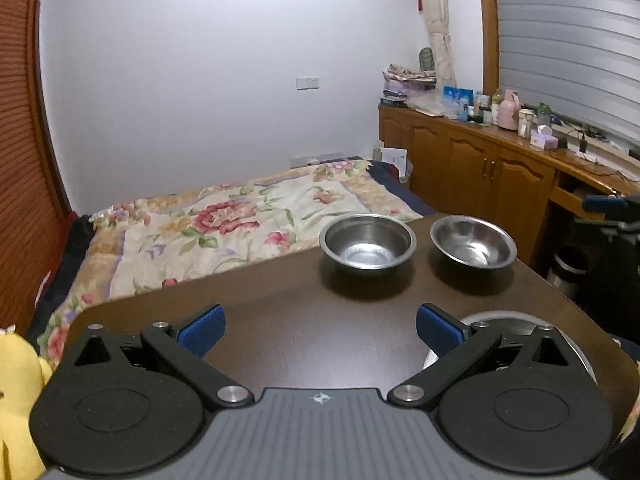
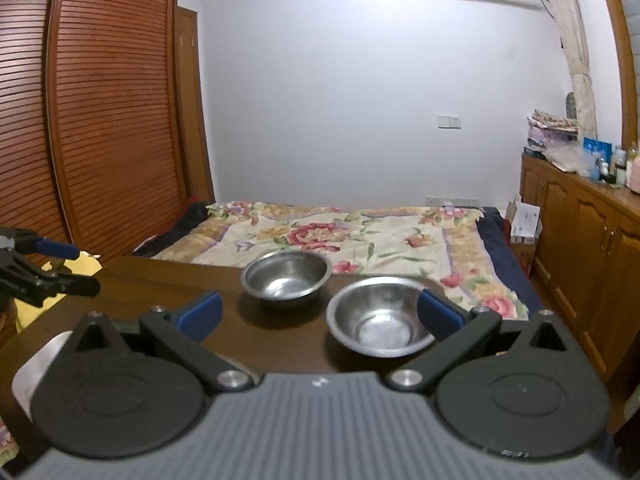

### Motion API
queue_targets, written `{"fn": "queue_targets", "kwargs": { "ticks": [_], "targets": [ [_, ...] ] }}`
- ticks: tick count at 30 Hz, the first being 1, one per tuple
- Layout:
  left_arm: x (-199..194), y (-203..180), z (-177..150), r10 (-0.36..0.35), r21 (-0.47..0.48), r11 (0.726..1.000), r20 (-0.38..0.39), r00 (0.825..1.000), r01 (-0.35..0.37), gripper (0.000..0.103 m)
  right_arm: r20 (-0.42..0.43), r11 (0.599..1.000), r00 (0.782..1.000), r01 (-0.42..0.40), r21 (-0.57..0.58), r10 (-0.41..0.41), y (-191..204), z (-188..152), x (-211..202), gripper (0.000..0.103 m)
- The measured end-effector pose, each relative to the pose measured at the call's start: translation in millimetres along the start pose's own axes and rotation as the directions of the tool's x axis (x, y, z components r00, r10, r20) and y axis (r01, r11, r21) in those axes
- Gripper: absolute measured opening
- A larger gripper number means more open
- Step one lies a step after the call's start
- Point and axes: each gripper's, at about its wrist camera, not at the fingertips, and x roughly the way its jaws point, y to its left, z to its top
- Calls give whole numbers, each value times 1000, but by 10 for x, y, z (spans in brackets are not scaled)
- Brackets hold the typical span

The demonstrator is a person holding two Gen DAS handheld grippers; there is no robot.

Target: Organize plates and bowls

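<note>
My left gripper [image 1: 320, 332] hovers with jaws open and empty over bare dark wooden desk [image 1: 280, 320]. A straight-sided steel bowl [image 1: 368, 242] and a flared steel bowl [image 1: 473, 242] sit near the far edge; a nudge could tip them onto the floral bed [image 1: 224, 224]. My right gripper [image 2: 320, 312] is open too, its right pad by the flared rim.

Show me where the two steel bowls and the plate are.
Deeper round steel bowl [image 1: 369, 242], left wrist view, inner floor.
Shallower flared steel bowl [image 2: 382, 322], right wrist view, inner floor.
Round grey plate [image 1: 508, 318], left wrist view, far rim.
</note>
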Motion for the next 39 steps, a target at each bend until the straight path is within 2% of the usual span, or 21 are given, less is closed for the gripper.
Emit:
{"fn": "queue_targets", "kwargs": {
  "ticks": [8, 10, 22, 24, 25, 26, 28, 29, 31, 32, 39],
  "targets": [
    [368, 31, 237, -42, -5, 999, -10, 999, 42, 102, -38, 1000, 999, -24, -19, 23, -244, 324, 448, 103],
    [483, 19, 277, -59, -11, 998, -25, 998, 59, 94, -57, 999, 997, -45, -21, 43, -263, 365, 576, 103],
    [1152, -74, 412, -69, -29, 997, -65, 995, 67, 82, -180, 985, 968, -175, 2, 173, -200, 366, 1360, 103],
    [1268, -67, 416, -70, -40, 997, -76, 995, 68, 81, -199, 982, 962, -187, 8, 185, -189, 363, 1467, 98],
    [1336, -56, 417, -72, -51, 996, -81, 994, 68, 77, -211, 981, 958, -195, 11, 193, -180, 355, 1520, 90],
    [1390, -51, 424, -75, -61, 996, -85, 994, 70, 76, -227, 980, 954, -199, 14, 197, -172, 345, 1570, 86],
    [1504, -20, 430, -83, -84, 994, -96, 992, 75, 72, -252, 979, 947, -203, 18, 201, -167, 333, 1680, 85],
    [1553, -8, 431, -87, -94, 993, -101, 991, 78, 71, -262, 979, 944, -202, 18, 200, -159, 325, 1722, 82],
    [1650, 18, 425, -96, -121, 989, -115, 989, 82, 59, -282, 979, 938, -205, 19, 201, -150, 302, 1801, 76],
    [1695, 38, 420, -101, -136, 987, -122, 987, 84, 57, -294, 979, 934, -204, 22, 202, -147, 292, 1842, 74],
    [1883, 94, 402, -113, -185, 979, -140, 984, 86, 51, -348, 975, 911, -209, 68, 220, -188, 250, 2023, 69]
  ]
}}
